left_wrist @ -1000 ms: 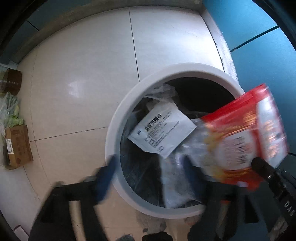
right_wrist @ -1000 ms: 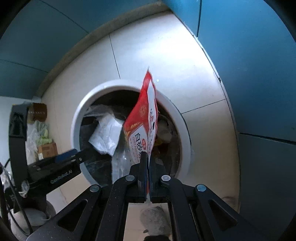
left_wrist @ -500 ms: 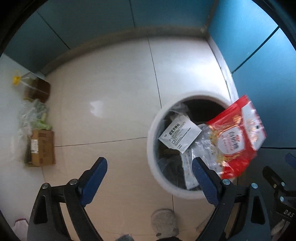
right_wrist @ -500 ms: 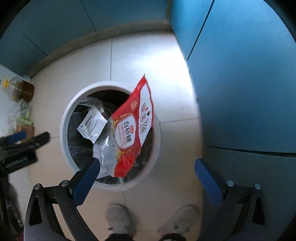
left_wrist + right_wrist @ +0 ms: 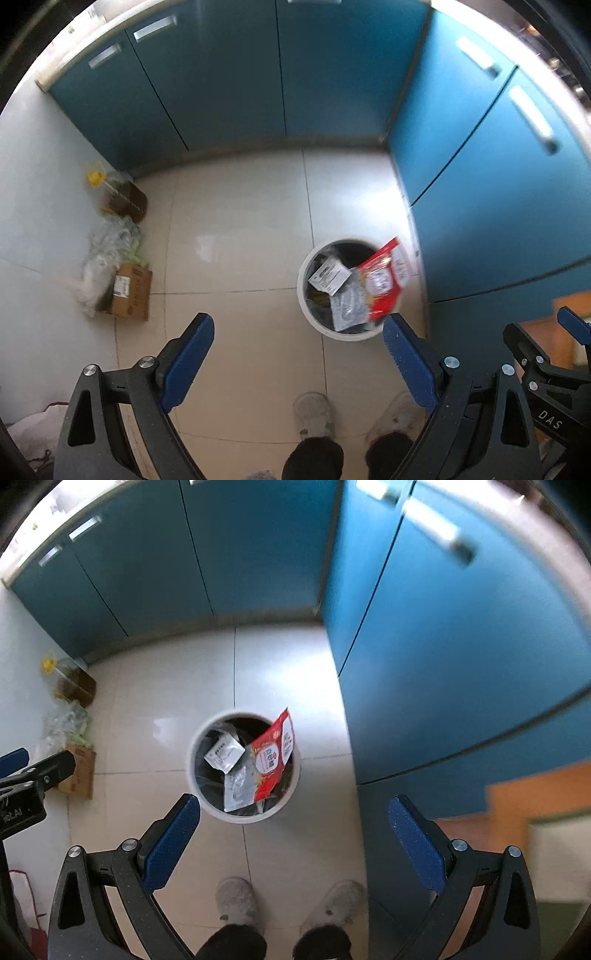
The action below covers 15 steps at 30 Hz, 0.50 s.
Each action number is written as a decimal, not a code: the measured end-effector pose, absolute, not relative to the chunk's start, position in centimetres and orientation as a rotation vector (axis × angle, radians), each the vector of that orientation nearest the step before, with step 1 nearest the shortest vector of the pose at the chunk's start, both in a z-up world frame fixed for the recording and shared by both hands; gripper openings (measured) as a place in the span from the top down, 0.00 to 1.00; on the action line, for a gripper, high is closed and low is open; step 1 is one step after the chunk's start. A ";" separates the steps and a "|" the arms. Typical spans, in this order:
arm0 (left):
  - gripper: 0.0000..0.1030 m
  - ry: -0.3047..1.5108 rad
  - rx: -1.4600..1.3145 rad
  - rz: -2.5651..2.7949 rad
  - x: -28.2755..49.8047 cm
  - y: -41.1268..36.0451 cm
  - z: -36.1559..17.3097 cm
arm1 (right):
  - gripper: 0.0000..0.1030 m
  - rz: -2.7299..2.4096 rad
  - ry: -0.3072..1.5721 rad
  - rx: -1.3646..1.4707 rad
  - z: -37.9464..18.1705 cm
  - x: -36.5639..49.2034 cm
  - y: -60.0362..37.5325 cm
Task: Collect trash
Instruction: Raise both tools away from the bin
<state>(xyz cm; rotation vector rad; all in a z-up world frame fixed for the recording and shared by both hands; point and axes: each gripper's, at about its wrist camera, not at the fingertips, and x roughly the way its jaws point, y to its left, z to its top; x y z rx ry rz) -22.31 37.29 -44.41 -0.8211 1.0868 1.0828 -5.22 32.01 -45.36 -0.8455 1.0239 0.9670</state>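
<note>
Well below both jaws, red packet (image 5: 272, 758)

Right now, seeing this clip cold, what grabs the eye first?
The red snack bag sticking out over the rim of the white trash bin on the pale floor tiles, with white packets beside it inside. Around it stand blue cabinets, and both the left gripper and right gripper hang wide open and empty above.

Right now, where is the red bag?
The red bag leans in the white bin on the floor, on the bin's right side near the blue cupboards, beside a white packet.
</note>
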 end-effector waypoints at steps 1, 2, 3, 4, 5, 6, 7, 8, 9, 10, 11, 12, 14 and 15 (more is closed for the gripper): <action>0.09 1.080 -0.813 1.081 -22.3 36.6 -42.7 | 0.00 0.971 1.015 -0.831 -43.0 -5.5 31.2; 0.09 1.073 -0.801 1.081 -22.4 35.9 -40.9 | 0.00 0.975 1.010 -0.823 -41.0 -5.7 30.6; 0.09 1.063 -0.786 1.082 -22.4 34.8 -38.9 | 0.00 0.978 1.002 -0.817 -39.2 -5.9 29.8; 0.09 1.054 -0.773 1.083 -22.5 33.8 -37.0 | 0.00 0.981 0.995 -0.804 -36.9 -6.1 28.8; 0.09 1.048 -0.766 1.088 -22.6 33.2 -35.9 | 0.00 0.988 0.992 -0.794 -35.2 -6.2 28.0; 0.09 1.038 -0.763 1.095 -22.8 32.2 -34.3 | 0.00 0.992 0.987 -0.786 -33.3 -6.3 27.0; 0.09 1.027 -0.766 1.099 -22.9 31.4 -33.2 | 0.00 0.997 0.982 -0.776 -31.4 -6.4 25.9; 0.09 1.016 -0.769 1.105 -23.1 30.5 -31.9 | 0.00 1.004 0.978 -0.767 -29.7 -6.5 25.0; 0.09 1.002 -0.770 1.116 -23.3 29.5 -30.4 | 0.00 1.014 0.973 -0.759 -28.0 -6.5 23.9; 0.09 0.987 -0.768 1.127 -23.5 28.3 -29.0 | 0.00 1.029 0.970 -0.748 -26.3 -6.6 22.8; 0.09 0.977 -0.768 1.135 -23.6 27.3 -27.8 | 0.00 1.040 0.969 -0.738 -24.8 -6.8 21.8; 0.09 0.965 -0.770 1.144 -23.7 26.3 -26.7 | 0.00 1.057 0.971 -0.727 -23.4 -6.9 20.6; 0.09 0.941 -0.773 1.157 -24.1 24.8 -25.0 | 0.00 1.103 0.973 -0.706 -20.5 -7.0 18.3; 0.09 0.922 -0.779 1.160 -24.2 23.7 -23.8 | 0.00 1.121 0.971 -0.703 -19.5 -7.1 17.4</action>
